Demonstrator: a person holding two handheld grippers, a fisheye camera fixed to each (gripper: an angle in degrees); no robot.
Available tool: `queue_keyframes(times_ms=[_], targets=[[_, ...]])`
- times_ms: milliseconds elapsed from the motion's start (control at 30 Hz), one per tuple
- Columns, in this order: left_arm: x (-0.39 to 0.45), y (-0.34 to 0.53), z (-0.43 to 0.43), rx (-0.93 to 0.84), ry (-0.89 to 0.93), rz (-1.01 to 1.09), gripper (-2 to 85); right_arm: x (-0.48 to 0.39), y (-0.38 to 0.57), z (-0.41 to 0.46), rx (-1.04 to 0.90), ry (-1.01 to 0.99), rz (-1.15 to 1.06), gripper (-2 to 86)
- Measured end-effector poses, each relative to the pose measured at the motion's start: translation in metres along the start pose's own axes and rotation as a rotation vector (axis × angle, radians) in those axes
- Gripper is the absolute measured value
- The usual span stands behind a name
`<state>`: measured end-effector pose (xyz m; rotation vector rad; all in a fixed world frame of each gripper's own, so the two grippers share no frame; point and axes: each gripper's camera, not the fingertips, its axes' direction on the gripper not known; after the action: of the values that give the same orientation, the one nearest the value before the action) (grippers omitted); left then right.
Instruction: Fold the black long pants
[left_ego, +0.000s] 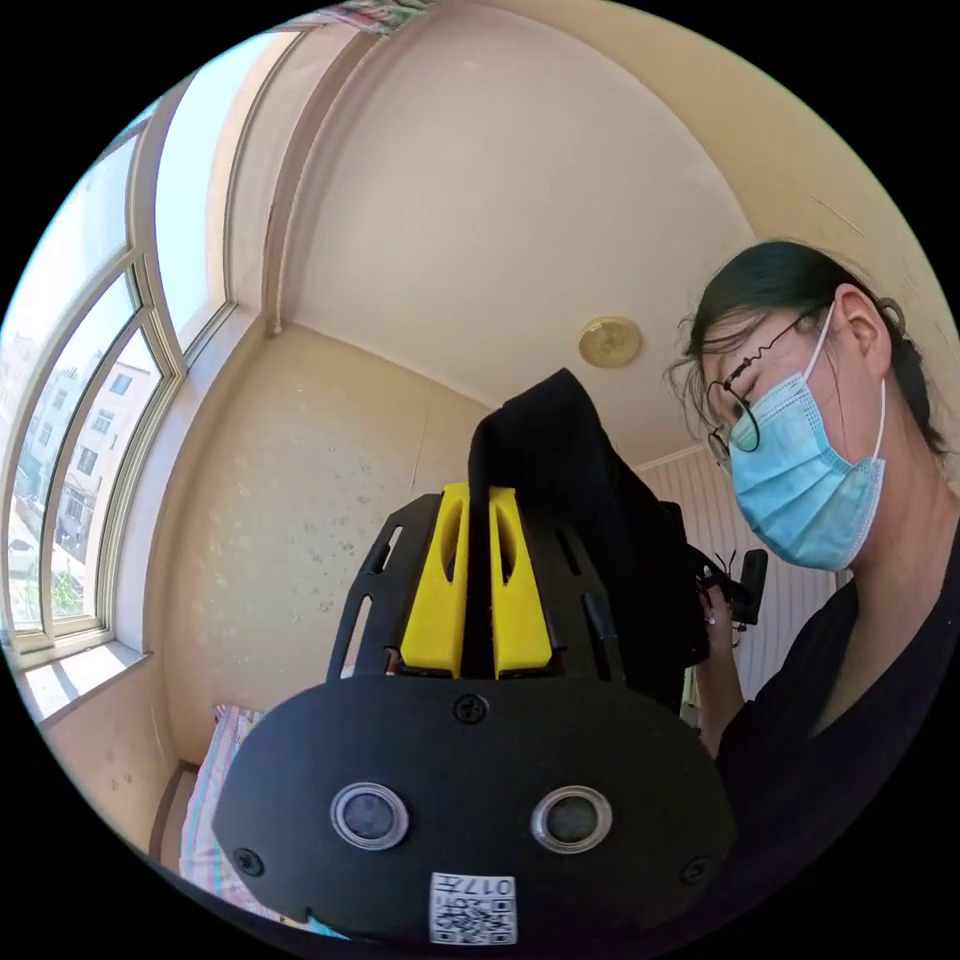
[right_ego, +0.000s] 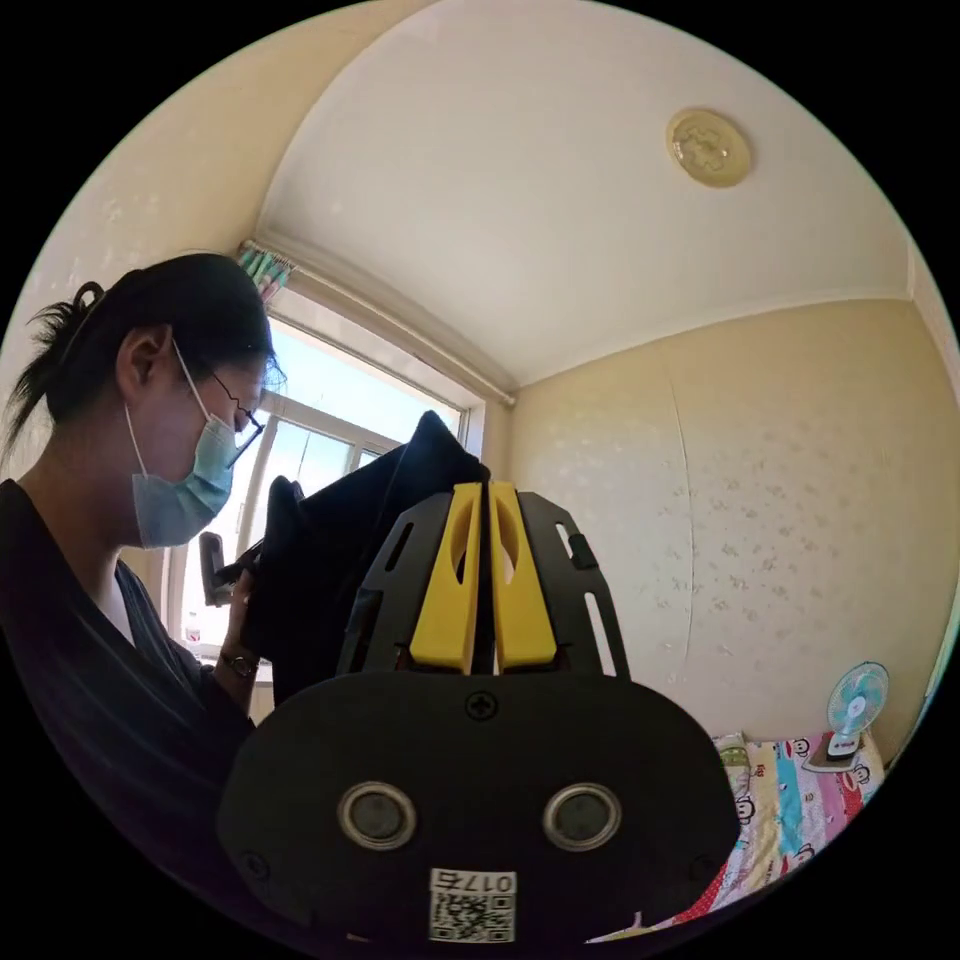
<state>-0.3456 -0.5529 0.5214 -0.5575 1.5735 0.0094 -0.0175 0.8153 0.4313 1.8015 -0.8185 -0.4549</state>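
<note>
A: So, status entry. Left tool (left_ego: 478, 490): yellow jaws drawn close together, a band of black cloth running down between them. That cloth is the pants (left_ego: 585, 500), held up in the air near the person's face, above the bed (left_ego: 215, 790) whose patterned sheet sits low in the left gripper view.

B: Right tool (right_ego: 487, 490): jaws also nearly together, with black cloth rising just past the tips. Whether both jaws actually press on it, I cannot tell; the gap is a thin dark line and the cloth seems to sit behind the tips as much as between them.

A: Noted. In the right gripper view the pants (right_ego: 340, 560) stretch from the right tool toward the window (right_ego: 330, 420), and the left tool shows small at their far end.

B: Progress, as a judgement: early. Garment is lifted and spread between the two tools, not laid flat. No finished fold can be made out; the lower part hangs out of sight.

A: Remaining, then: lay it on the bed, bring the legs together, fold lengthwise and across. None of that is evident yet.

B: Agreed. Fan (right_ego: 855, 705) stands at the far end of the bed (right_ego: 800, 790); irrelevant to the work.
</note>
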Motion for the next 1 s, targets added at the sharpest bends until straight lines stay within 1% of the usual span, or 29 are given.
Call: queue_keyframes(times_ms=[133,233,333,400,433,467,500,533,567,600,633,667,733,800,833,900,933,1000], targets=[[0.013,-0.010,0.023,-0.033,0.019,0.041,3.1,0.025,-0.026,0.009,0.015,0.019,-0.014,1.3],[0.005,-0.001,0.060,-0.104,-0.003,0.032,3.3,0.065,-0.032,0.043,-0.084,0.081,0.017,1.2],[-0.022,0.021,0.127,-0.223,-0.085,0.022,3.5,0.134,-0.022,0.108,-0.260,0.121,0.120,1.2],[-0.067,0.050,0.212,-0.378,-0.165,0.028,3.7,0.208,0.005,0.190,-0.439,0.173,0.224,1.2],[-0.083,0.060,0.239,-0.430,-0.198,0.024,4.0,0.228,0.015,0.213,-0.481,0.195,0.247,1.2],[-0.121,0.087,0.291,-0.531,-0.259,-0.009,4.6,0.268,0.041,0.261,-0.564,0.251,0.283,1.3],[-0.167,0.125,0.338,-0.622,-0.340,-0.100,5.9,0.309,0.074,0.304,-0.642,0.326,0.333,1.4],[-0.190,0.146,0.356,-0.675,-0.383,-0.156,6.6,0.328,0.092,0.320,-0.680,0.364,0.364,1.4],[-0.231,0.190,0.380,-0.802,-0.478,-0.285,6.4,0.361,0.128,0.344,-0.791,0.423,0.439,1.3],[-0.260,0.230,0.382,-0.869,-0.552,-0.398,5.9,0.387,0.163,0.352,-0.878,0.451,0.544,1.3],[-0.268,0.247,0.379,-0.876,-0.558,-0.434,5.6,0.396,0.178,0.352,-0.896,0.445,0.582,1.3],[-0.280,0.282,0.368,-0.881,-0.524,-0.478,5.3,0.407,0.207,0.347,-0.912,0.403,0.612,1.5],[-0.286,0.338,0.351,-0.961,-0.484,-0.488,5.2,0.415,0.254,0.335,-0.991,0.353,0.599,1.8],[-0.287,0.422,0.325,-1.182,-0.515,-0.505,5.2,0.418,0.335,0.307,-1.208,0.313,0.606,2.4],[-0.285,0.443,0.316,-1.238,-0.516,-0.515,5.2,0.418,0.359,0.296,-1.270,0.299,0.626,2.6],[-0.273,0.520,0.282,-1.446,-0.480,-0.581,5.7,0.416,0.446,0.247,-1.502,0.216,0.749,3.4],[-0.269,0.537,0.272,-1.496,-0.472,-0.605,5.8,0.414,0.465,0.233,-1.554,0.200,0.785,3.6],[-0.249,0.594,0.239,-1.645,-0.435,-0.716,6.5,0.409,0.522,0.177,-1.690,0.176,0.960,5.1]])
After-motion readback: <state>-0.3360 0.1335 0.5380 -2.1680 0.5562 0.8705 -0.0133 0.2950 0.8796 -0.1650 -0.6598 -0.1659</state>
